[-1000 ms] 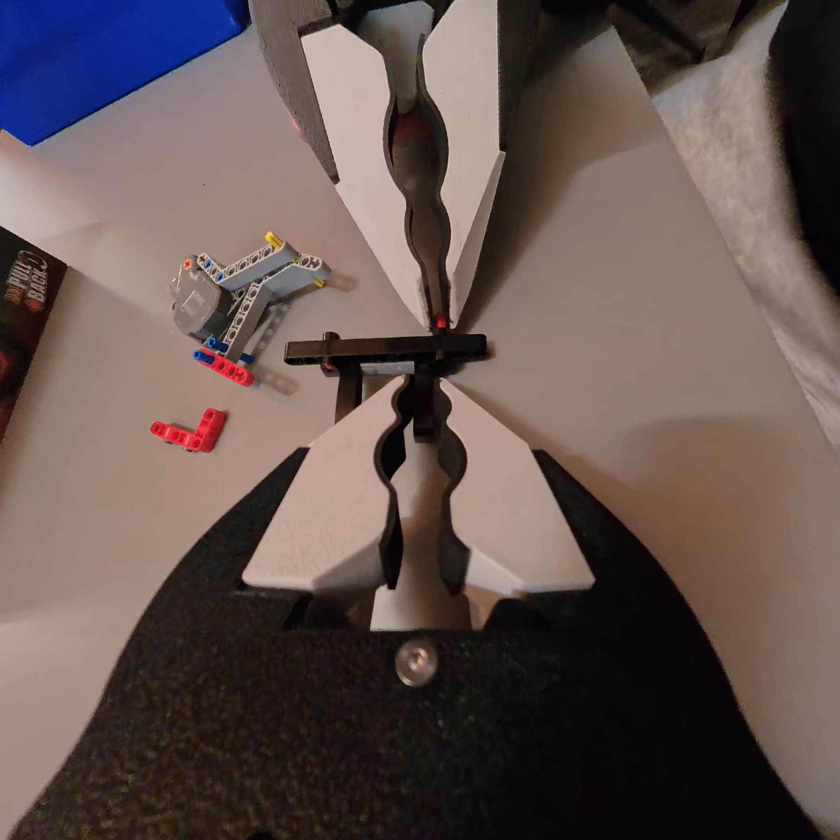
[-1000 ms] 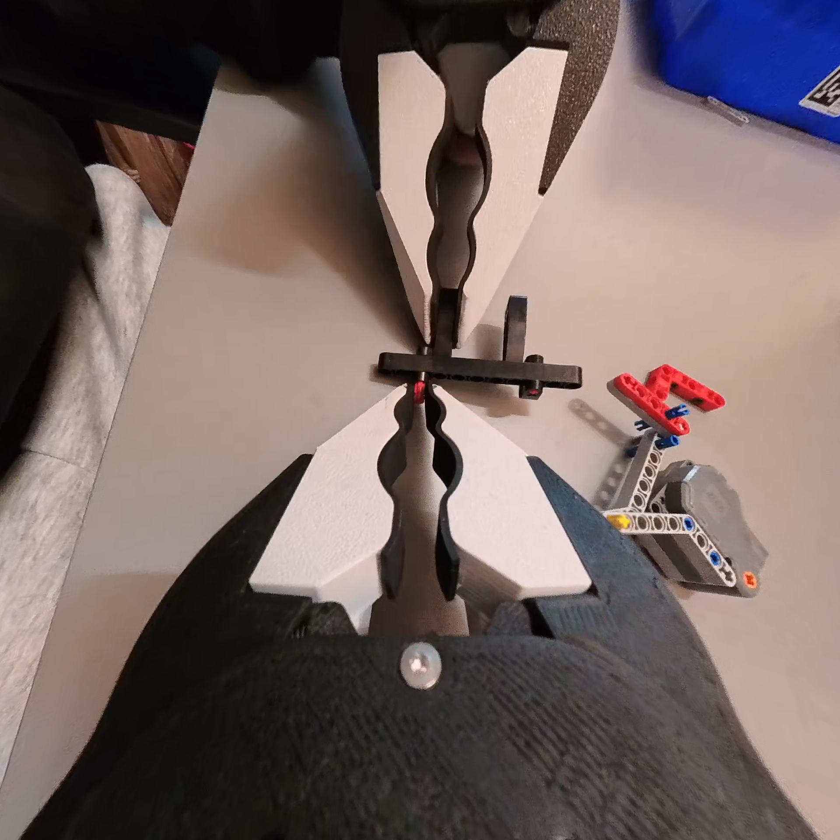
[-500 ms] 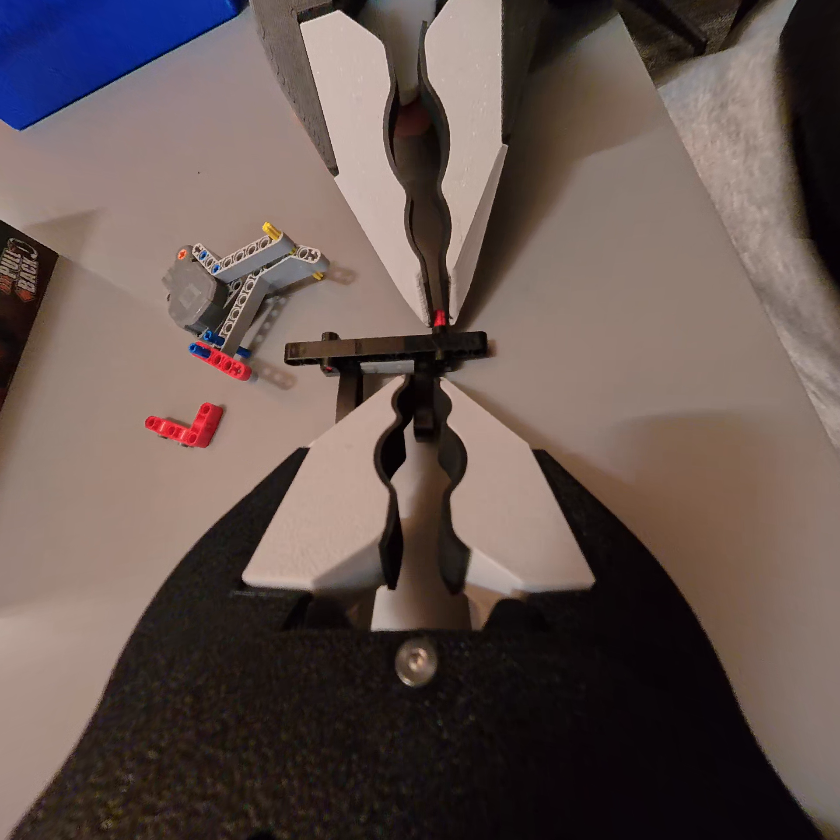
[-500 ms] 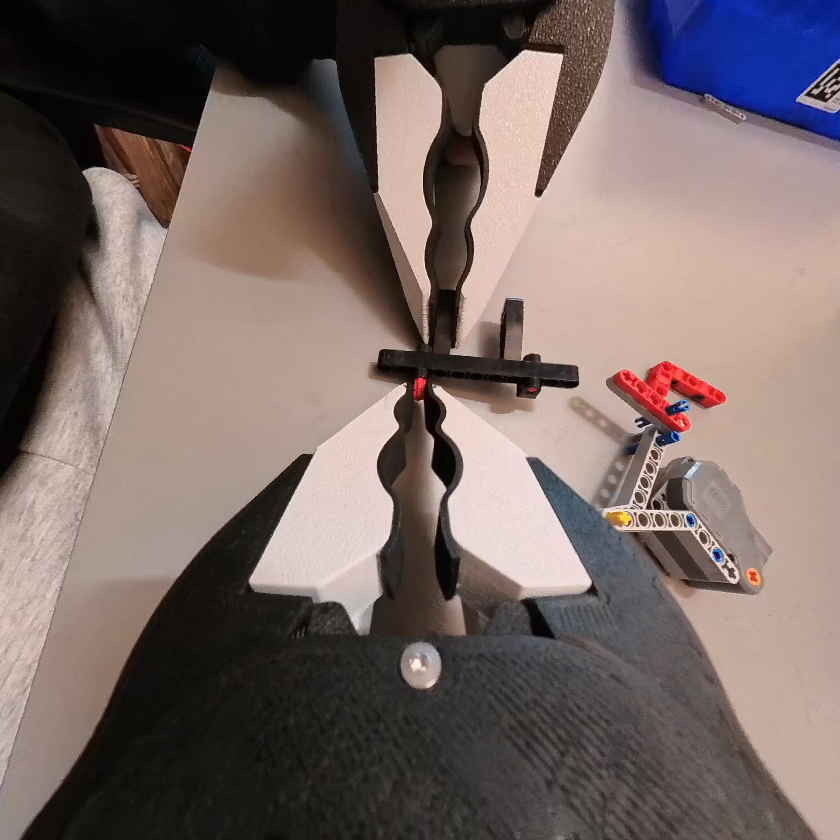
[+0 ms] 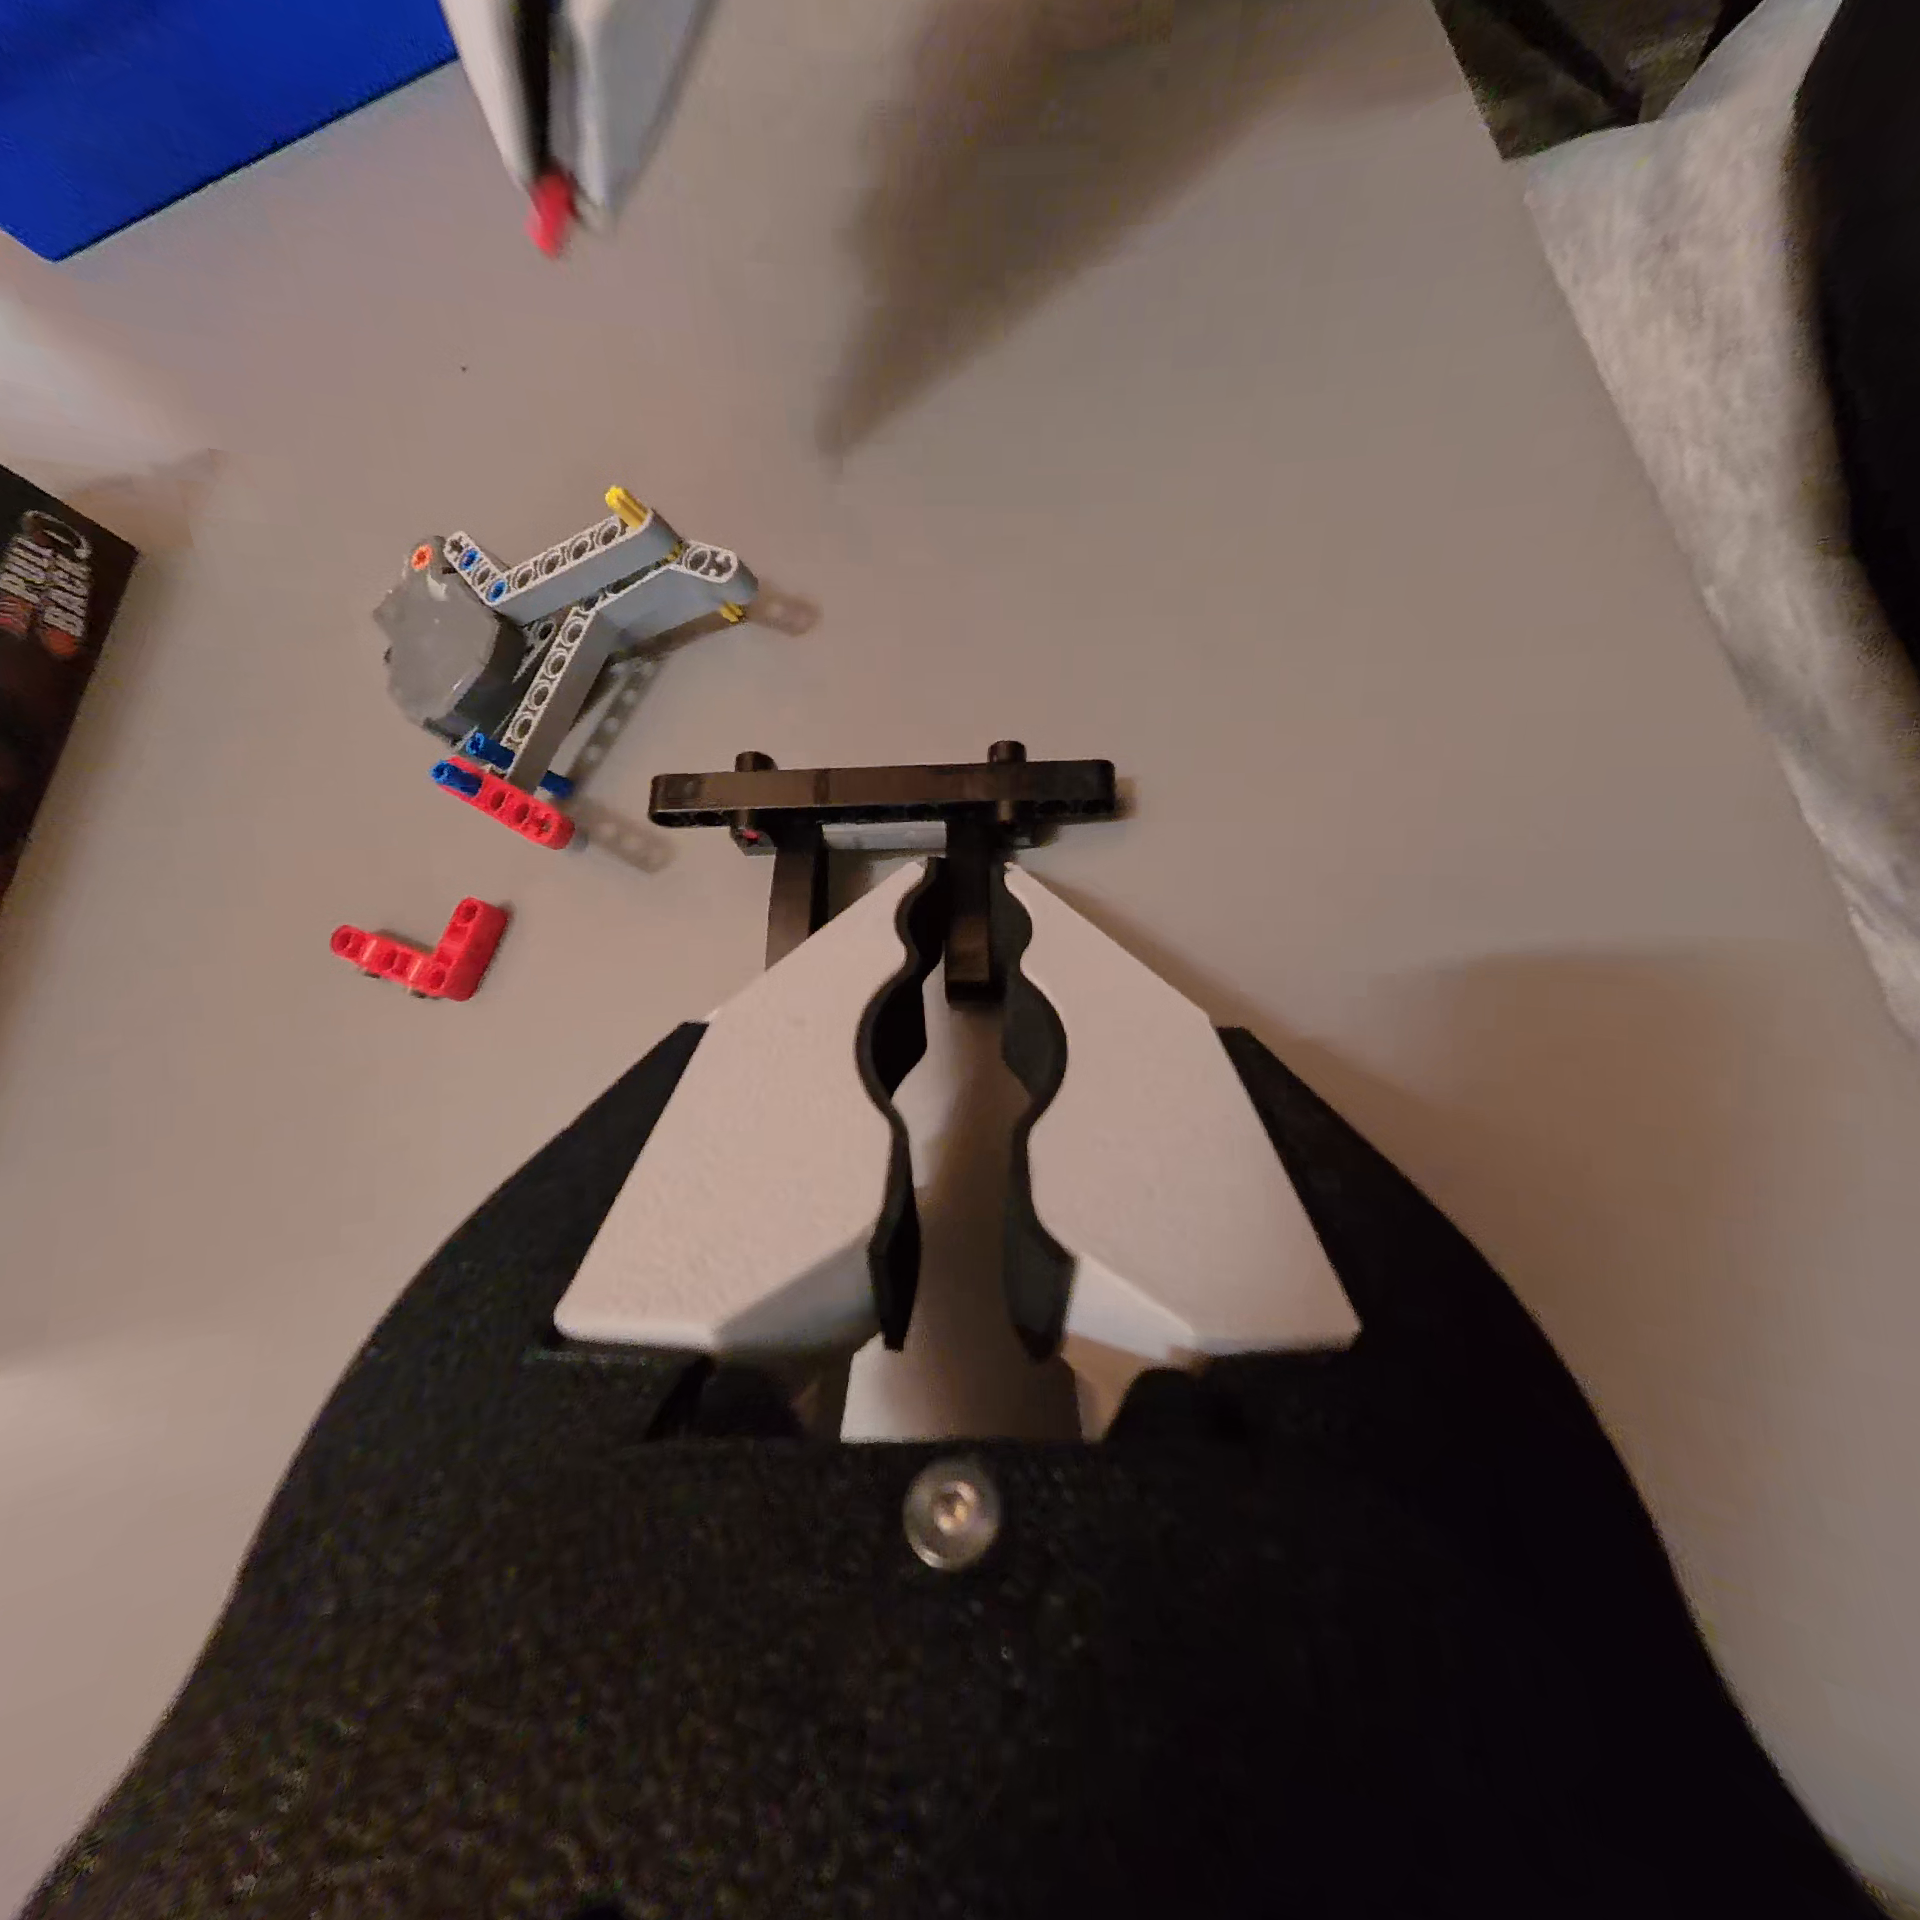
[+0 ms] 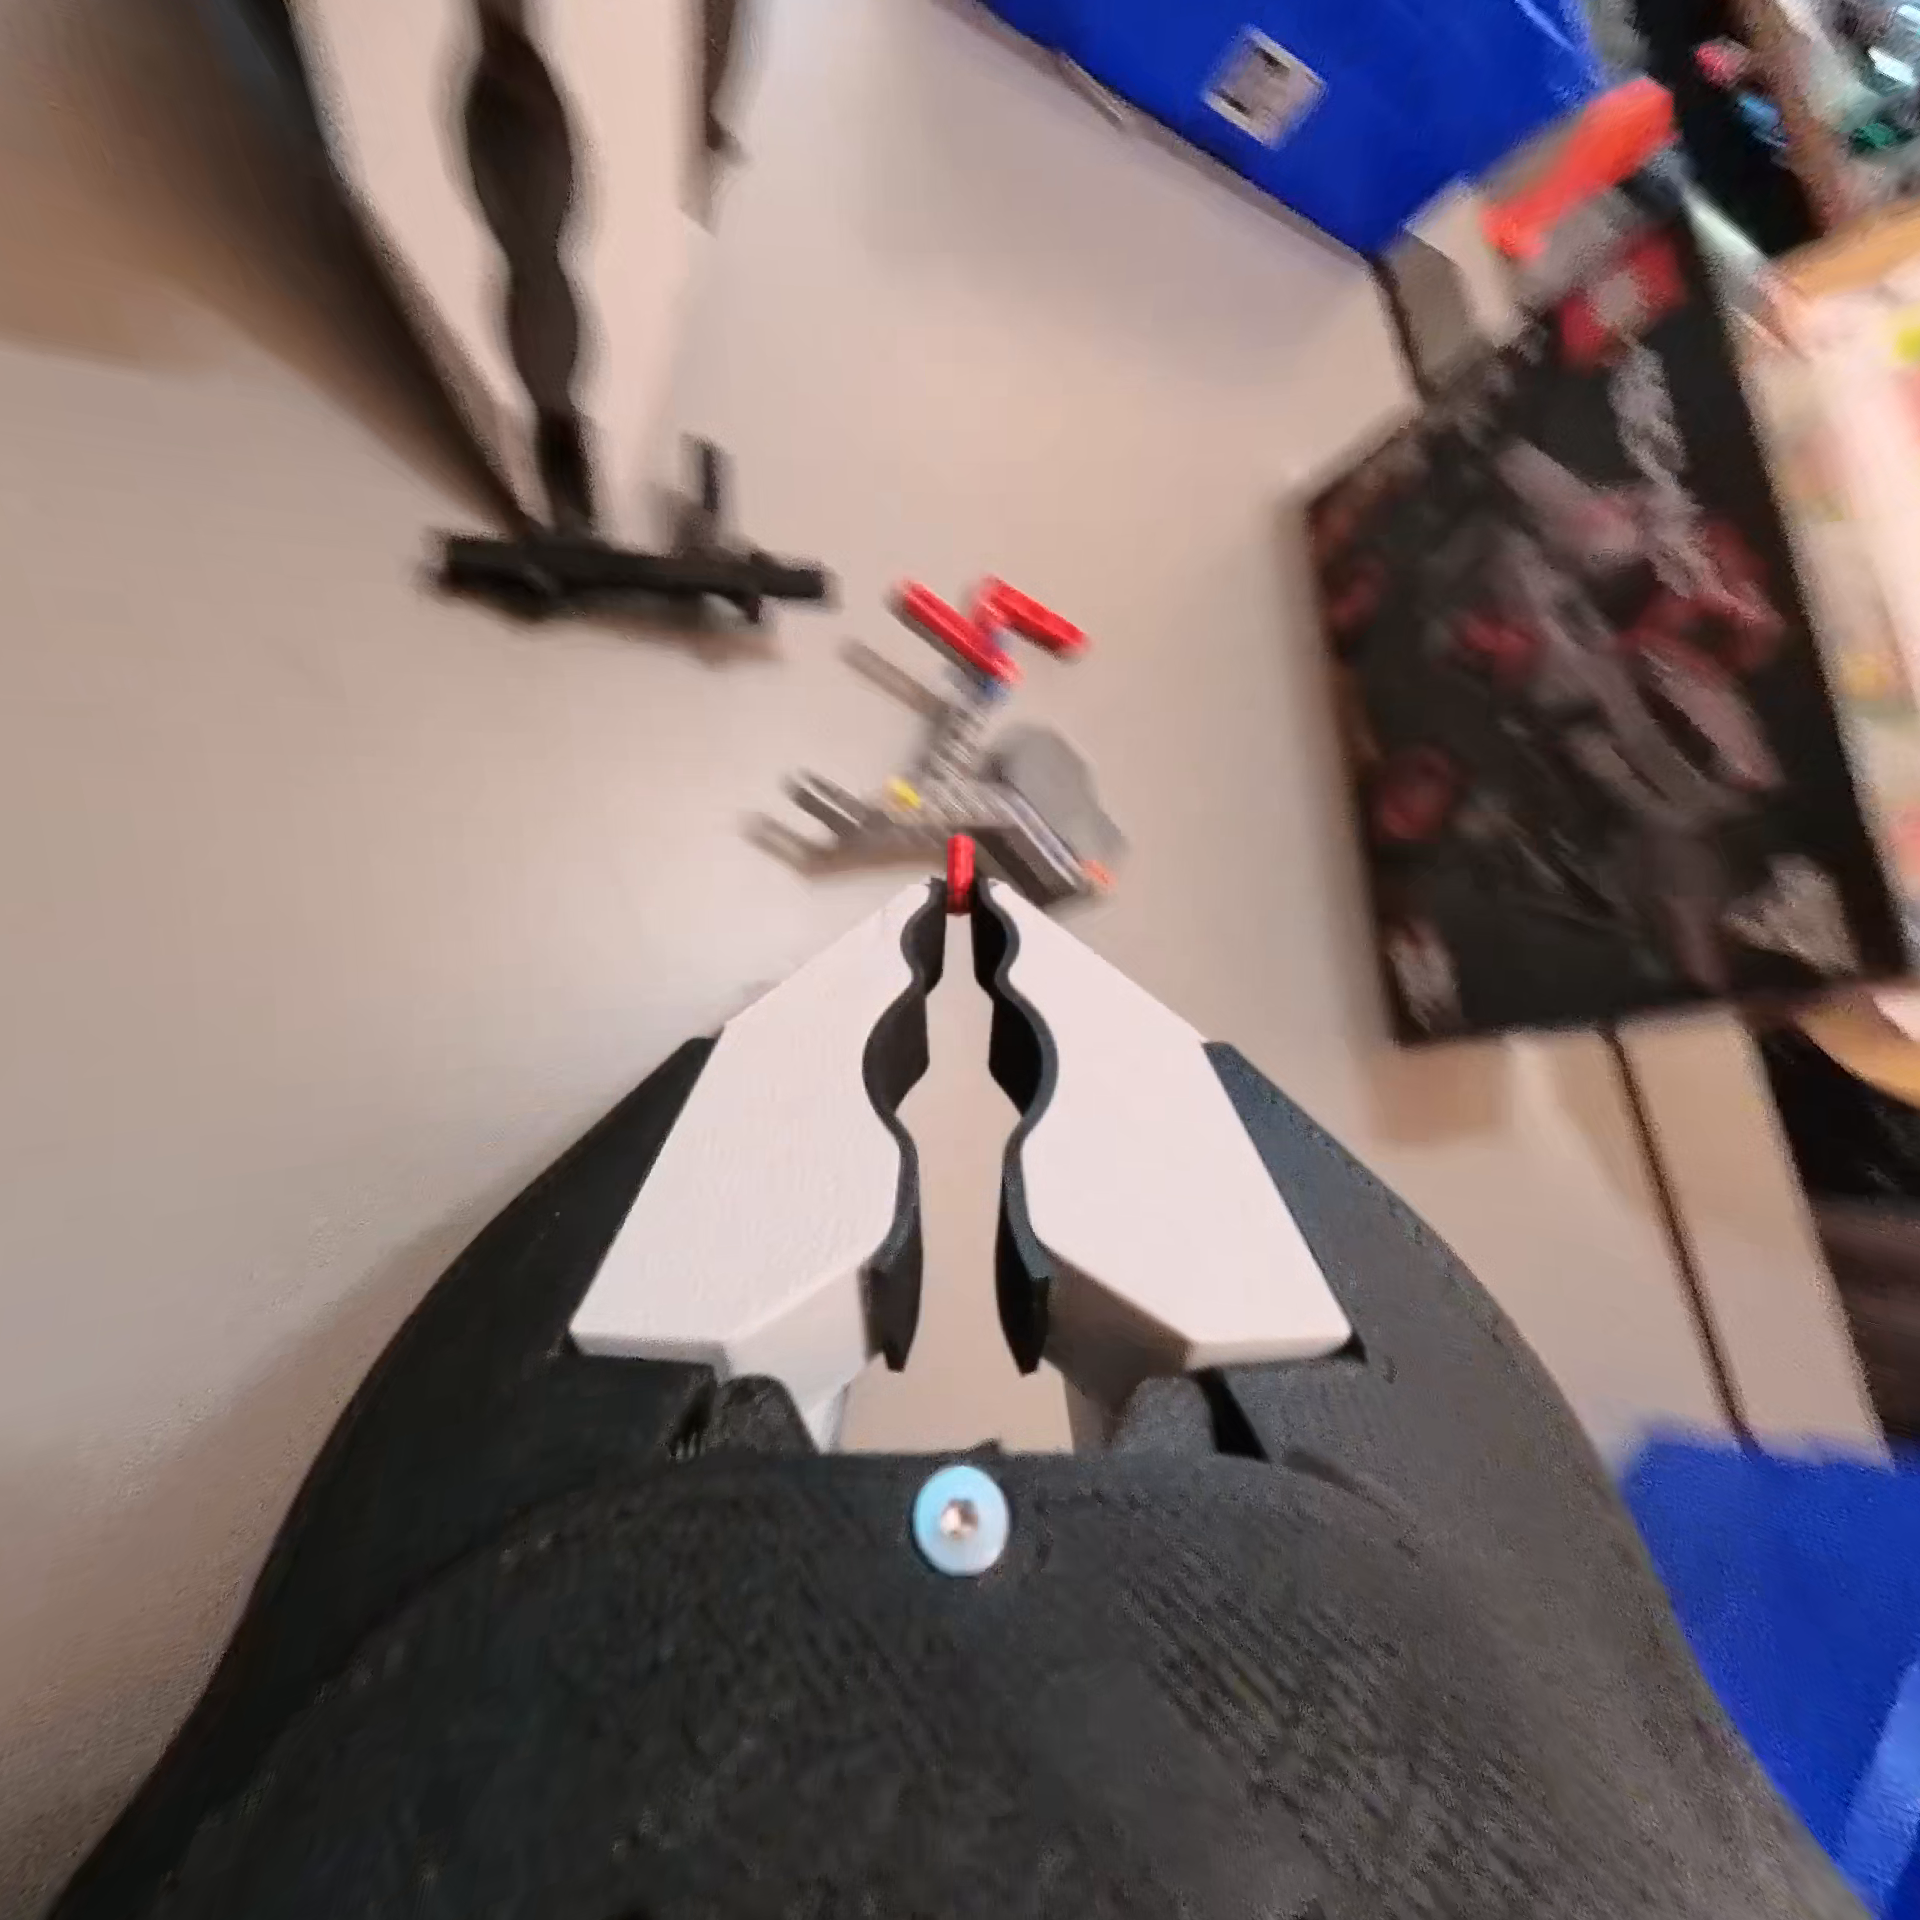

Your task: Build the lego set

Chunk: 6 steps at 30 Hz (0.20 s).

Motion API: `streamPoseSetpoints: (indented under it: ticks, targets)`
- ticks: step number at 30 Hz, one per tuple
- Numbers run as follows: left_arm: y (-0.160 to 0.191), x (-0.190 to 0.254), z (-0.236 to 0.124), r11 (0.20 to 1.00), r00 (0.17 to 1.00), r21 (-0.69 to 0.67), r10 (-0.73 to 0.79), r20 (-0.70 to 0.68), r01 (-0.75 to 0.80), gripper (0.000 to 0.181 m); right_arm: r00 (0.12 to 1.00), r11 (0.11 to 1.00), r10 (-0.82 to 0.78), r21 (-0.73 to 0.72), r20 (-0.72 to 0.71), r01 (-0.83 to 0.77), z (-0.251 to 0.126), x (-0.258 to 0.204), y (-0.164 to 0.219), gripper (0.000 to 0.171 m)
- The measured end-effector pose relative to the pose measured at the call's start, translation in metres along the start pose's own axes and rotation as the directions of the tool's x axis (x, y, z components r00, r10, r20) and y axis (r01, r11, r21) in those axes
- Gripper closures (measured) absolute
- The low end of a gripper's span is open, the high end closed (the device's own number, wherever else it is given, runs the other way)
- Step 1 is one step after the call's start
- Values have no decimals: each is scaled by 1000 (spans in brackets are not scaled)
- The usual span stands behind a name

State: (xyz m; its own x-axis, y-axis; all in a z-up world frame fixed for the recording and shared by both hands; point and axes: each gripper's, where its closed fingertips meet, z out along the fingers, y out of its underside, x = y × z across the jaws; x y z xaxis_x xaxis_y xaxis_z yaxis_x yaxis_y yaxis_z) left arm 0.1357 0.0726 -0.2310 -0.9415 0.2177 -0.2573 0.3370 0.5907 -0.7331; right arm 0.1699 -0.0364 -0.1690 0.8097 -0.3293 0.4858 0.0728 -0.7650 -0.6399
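Right gripper [image 6: 961,894] has pulled back from the black frame [image 5: 883,795], red pin [image 6: 959,868] still pinched at its tips. On tabletop [image 5: 1247,520], toward left edge: red L-beam [image 5: 426,951], grey motor assembly [image 5: 540,634]. Mid-table: left gripper [image 5: 966,883], narrow, clamps the frame's stem.

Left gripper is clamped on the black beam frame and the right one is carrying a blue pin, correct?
Not quite: the pin in the right gripper is red, as the right wrist view shows. The left gripper does clamp the black beam frame.
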Motion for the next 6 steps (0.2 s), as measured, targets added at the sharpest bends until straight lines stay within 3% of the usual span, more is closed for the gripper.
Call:
streamPoseSetpoints:
  ticks: [1, 4, 6]
  targets:
    - [0, -1, 0, 1000, 1000, -1, -1, 4, 1, 175, 995, 999, 20, -28, -95, -23, -12, 20, 14, 168]
    - [1, -4, 1, 1000, 1000, -7, -25, 6, 25, 175, 926, 982, 144, -67, -349, -178, -67, 83, 58, 167]
    - [1, -5, 2, 1000, 1000, -8, -30, 7, 30, 175, 818, 956, 169, -109, -551, -271, -115, 130, 98, 167]
